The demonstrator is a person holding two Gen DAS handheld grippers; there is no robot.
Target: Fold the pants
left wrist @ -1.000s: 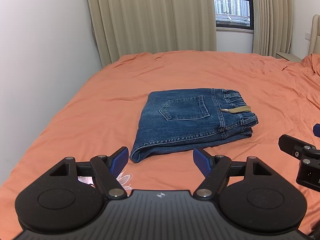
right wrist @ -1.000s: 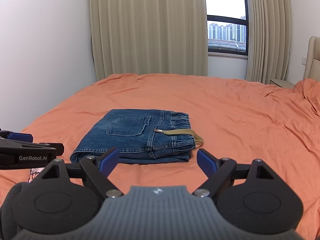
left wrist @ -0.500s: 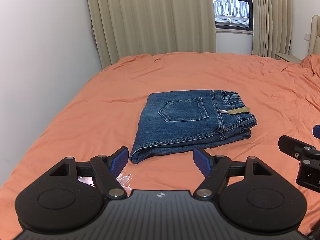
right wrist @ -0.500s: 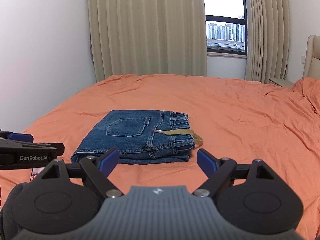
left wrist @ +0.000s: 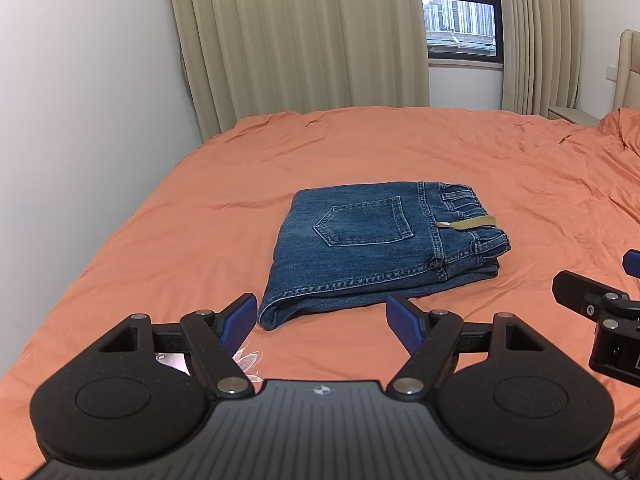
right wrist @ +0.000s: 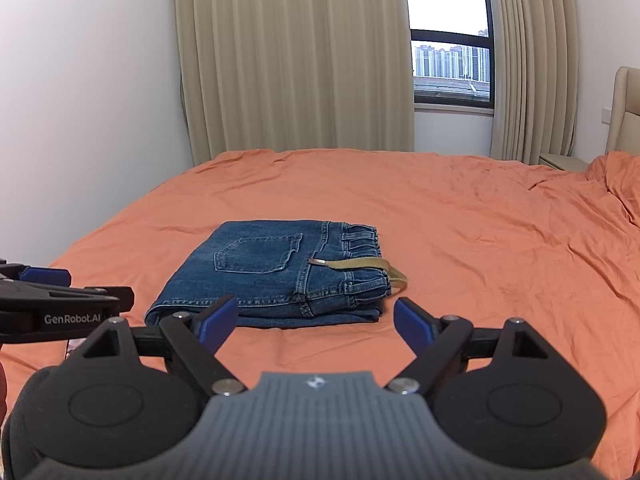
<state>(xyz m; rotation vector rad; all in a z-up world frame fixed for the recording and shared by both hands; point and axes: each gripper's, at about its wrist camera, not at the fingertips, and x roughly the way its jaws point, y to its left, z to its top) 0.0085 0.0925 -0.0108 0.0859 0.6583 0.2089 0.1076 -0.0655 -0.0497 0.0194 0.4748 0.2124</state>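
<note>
My left gripper (left wrist: 321, 317) and right gripper (right wrist: 316, 318) hang spread and empty, just short of the pants (left wrist: 372, 246), folded near the bed's (left wrist: 480, 160) middle. I judge the denim heavy, soft and stacked; I'd pinch through all layers at the thick waistband (right wrist: 362, 264).

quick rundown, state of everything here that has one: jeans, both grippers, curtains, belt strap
jeans: folded into a compact stack, back pocket up, lying flat on the bed
belt strap: lying loose across the waistband, end looped off the edge
left gripper: open, empty, short of the jeans
right gripper: open, empty, short of the jeans
curtains: partly drawn, window gap uncovered
</note>
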